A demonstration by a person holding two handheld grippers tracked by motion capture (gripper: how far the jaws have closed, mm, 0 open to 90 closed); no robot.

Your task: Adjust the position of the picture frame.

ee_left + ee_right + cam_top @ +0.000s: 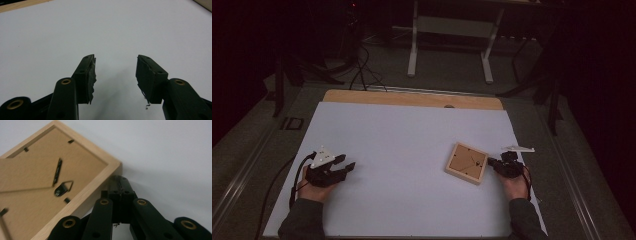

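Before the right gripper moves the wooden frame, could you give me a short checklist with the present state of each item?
1. Picture frame lies flat on the white sheet, back side up: ok.
2. Right gripper with jaws shut, tips at the frame's outer edge: ok.
3. Tips really touch the wood: cannot tell.
4. Left gripper with jaws open, nothing between them: ok.
5. Left gripper far from the frame: ok.
6. Frame has free sheet on its far side: ok.

The wooden picture frame, just left of the right gripper, runs off the picture's left and bottom edges.
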